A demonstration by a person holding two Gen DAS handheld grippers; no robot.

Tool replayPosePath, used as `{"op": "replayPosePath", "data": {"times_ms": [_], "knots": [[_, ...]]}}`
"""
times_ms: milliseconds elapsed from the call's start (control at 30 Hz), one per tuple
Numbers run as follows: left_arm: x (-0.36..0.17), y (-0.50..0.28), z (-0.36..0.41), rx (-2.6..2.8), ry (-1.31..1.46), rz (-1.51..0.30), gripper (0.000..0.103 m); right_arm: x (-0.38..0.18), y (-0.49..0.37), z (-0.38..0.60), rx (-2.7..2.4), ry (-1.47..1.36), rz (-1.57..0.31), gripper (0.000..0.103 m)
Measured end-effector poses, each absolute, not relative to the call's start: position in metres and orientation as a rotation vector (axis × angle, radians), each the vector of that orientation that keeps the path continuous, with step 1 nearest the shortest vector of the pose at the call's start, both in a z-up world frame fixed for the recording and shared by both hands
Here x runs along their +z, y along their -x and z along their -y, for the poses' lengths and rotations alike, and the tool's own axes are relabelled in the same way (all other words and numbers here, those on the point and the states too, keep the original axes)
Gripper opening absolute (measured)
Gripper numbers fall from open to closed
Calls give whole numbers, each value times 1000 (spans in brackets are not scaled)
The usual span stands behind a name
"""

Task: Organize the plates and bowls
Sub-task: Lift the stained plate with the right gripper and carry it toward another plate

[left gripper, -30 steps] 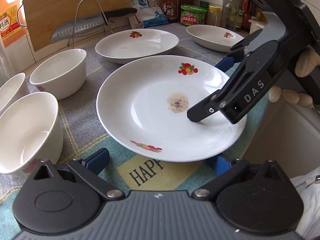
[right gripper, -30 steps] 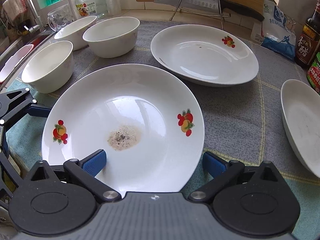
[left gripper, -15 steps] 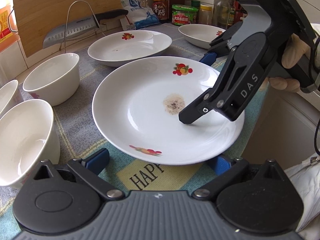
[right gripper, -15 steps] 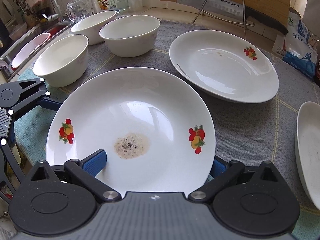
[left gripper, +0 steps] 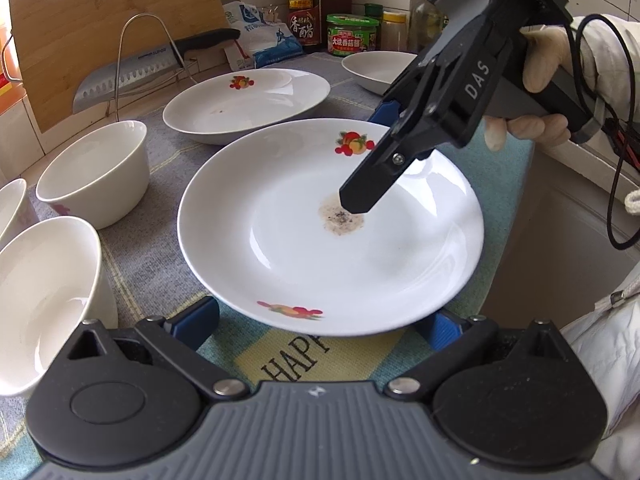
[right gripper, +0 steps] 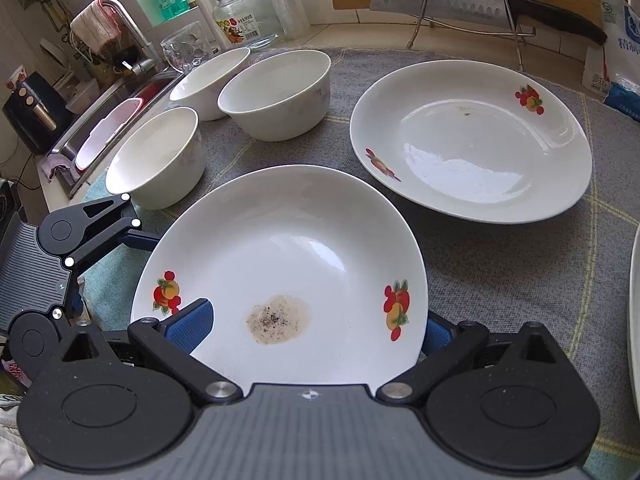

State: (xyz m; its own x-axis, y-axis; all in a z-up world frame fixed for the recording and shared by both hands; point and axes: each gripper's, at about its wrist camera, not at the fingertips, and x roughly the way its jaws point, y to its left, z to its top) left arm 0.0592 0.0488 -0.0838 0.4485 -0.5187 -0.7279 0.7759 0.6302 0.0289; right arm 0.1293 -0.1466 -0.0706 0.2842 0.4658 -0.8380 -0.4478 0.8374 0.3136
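Note:
A white fruit-print plate (left gripper: 320, 248) with a brown smear in its middle is off the mat; it also shows in the right wrist view (right gripper: 288, 264). My right gripper (right gripper: 312, 326) has one blue finger over the plate's near rim and one under it, so it is shut on the plate; in the left wrist view its body (left gripper: 440, 112) hangs over the plate. My left gripper (left gripper: 320, 320) is open, its blue fingers (left gripper: 196, 320) just below the plate's near edge. A second plate (left gripper: 248, 100) lies beyond. Three white bowls (right gripper: 276, 92) stand at the left.
A third plate (left gripper: 380, 68) sits at the back right. A knife on a wire rack (left gripper: 132, 68), a cutting board (left gripper: 108, 20), bottles and jars (left gripper: 352, 34) line the wall. A sink (right gripper: 112, 120) lies left of the bowls. The counter edge drops at the right.
My right gripper has tilted up and lifted the smeared plate off the mat. The left gripper has stayed low under the plate's near edge.

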Motion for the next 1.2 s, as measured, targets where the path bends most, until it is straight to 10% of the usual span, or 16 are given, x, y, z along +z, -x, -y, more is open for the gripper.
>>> {"op": "replayPosePath", "data": {"times_ms": [1200], "knots": [[-53,-58,-27,-895,-448,-709,101,-48,-141,175,657,-168,-1147,103]]}}
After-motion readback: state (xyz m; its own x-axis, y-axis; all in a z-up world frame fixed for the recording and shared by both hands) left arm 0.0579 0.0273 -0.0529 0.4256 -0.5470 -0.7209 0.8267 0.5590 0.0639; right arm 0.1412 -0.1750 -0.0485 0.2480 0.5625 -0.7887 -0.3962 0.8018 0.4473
